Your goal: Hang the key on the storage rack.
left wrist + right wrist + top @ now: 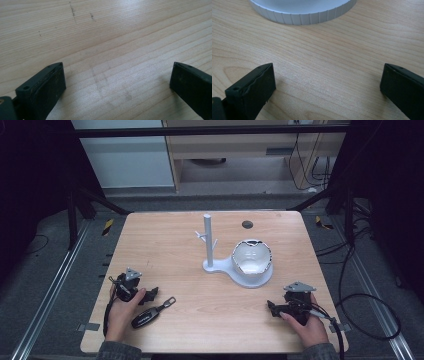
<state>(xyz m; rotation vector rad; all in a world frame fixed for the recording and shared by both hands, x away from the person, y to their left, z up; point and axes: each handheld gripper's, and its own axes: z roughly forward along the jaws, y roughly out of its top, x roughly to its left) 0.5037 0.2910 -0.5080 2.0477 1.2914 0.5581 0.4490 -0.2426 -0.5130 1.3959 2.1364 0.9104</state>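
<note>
A black car key fob (pixel 150 315) with a metal ring lies on the wooden table (pixel 170 265) near its front left. Just left of it rests my left gripper (pixel 152 294), held by a hand, jaws wide open over bare wood (pixel 117 75). My right gripper (pixel 272 307) rests at the front right, also open, nothing between its jaws (pixel 327 82). A grey stand (pixel 208 245) with a peg post and a round dish base (pixel 252 275) sits mid-table, and a shiny bowl (pixel 251 256) lies in the dish. The ribbed rim of the base (pixel 302 17) is ahead of the right gripper.
A dark round grommet (pixel 247 224) sits near the table's far edge. Cables (pixel 370 320) trail off the right side onto the floor. Metal frame rails (pixel 50 290) run along the left of the table.
</note>
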